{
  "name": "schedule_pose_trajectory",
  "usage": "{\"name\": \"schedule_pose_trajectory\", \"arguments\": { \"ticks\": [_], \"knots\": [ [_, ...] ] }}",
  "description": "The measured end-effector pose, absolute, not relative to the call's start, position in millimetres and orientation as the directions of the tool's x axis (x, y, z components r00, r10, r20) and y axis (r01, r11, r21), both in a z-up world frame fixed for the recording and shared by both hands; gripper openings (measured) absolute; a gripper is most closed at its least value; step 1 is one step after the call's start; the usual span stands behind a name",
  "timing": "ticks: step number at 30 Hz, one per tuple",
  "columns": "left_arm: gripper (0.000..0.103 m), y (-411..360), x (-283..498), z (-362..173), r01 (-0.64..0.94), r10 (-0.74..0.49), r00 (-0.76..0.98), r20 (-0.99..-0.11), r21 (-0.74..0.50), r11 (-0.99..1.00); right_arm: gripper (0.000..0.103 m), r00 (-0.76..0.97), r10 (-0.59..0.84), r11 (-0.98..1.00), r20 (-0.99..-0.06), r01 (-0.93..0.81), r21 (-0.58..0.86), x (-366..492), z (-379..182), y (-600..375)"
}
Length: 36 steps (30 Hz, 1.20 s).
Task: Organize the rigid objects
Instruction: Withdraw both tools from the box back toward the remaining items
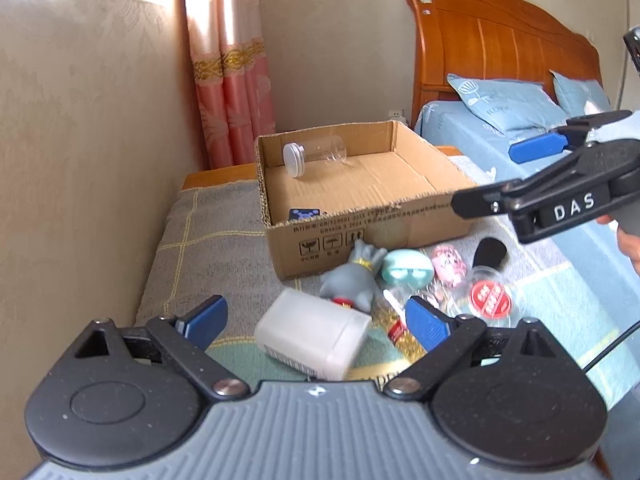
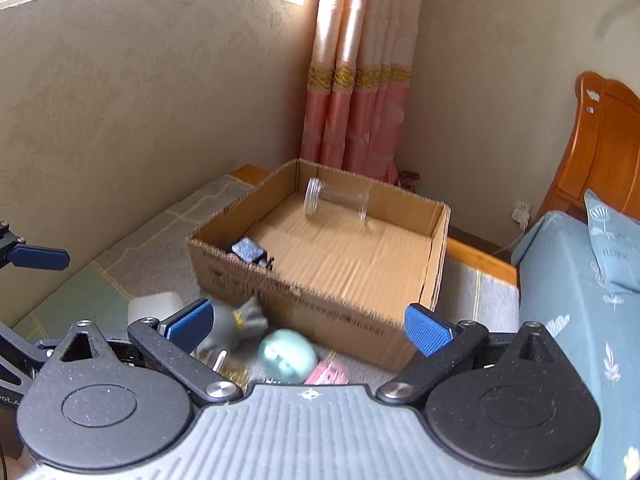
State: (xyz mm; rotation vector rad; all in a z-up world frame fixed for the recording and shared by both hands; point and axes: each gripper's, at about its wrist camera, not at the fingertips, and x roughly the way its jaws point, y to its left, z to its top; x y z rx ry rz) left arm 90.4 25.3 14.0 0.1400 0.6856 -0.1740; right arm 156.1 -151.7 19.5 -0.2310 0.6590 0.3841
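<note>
The left hand-held gripper [image 1: 316, 320] is wide open and holds nothing. The white box [image 1: 314, 334] lies just in front, between its fingers, maybe not touching them. The right hand-held gripper [image 2: 308, 326] is open too.

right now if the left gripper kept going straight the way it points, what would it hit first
Most likely the white plastic box, lying between the open left gripper fingers. Depth is hard to judge.

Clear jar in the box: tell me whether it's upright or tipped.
Tipped. The clear jar lies on its side on the cardboard box floor.
</note>
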Motion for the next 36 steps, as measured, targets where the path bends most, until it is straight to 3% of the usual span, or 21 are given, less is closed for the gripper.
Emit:
{"name": "schedule_pose_trajectory", "arguments": {
  "ticks": [5,13,22,31,36],
  "knots": [
    [0.096,21,71,3,0.197,-0.059,0.791,-0.609,0.163,0.967,0.103,0.732,0.228,0.939,-0.642,-0.341,-0.055,135,-5,-156],
    [0.1,37,50,-32,0.231,-0.103,0.733,-0.672,0.103,0.967,0.103,0.763,0.204,0.966,-0.613,-0.259,-0.002,97,-40,-186],
    [0.1,47,60,-71,0.21,-0.101,0.671,-0.735,0.057,0.976,0.103,0.706,0.211,0.952,-0.677,-0.307,-0.023,93,-80,-174],
    [0.102,55,68,-87,0.193,-0.111,0.654,-0.748,0.023,0.981,0.103,0.687,0.124,0.956,-0.716,-0.277,-0.1,101,-108,-170],
    [0.102,54,82,-87,0.173,-0.107,0.652,-0.75,0.01,0.985,0.103,0.682,0.155,0.964,-0.714,-0.261,-0.041,103,-113,-178]
  ]
}}
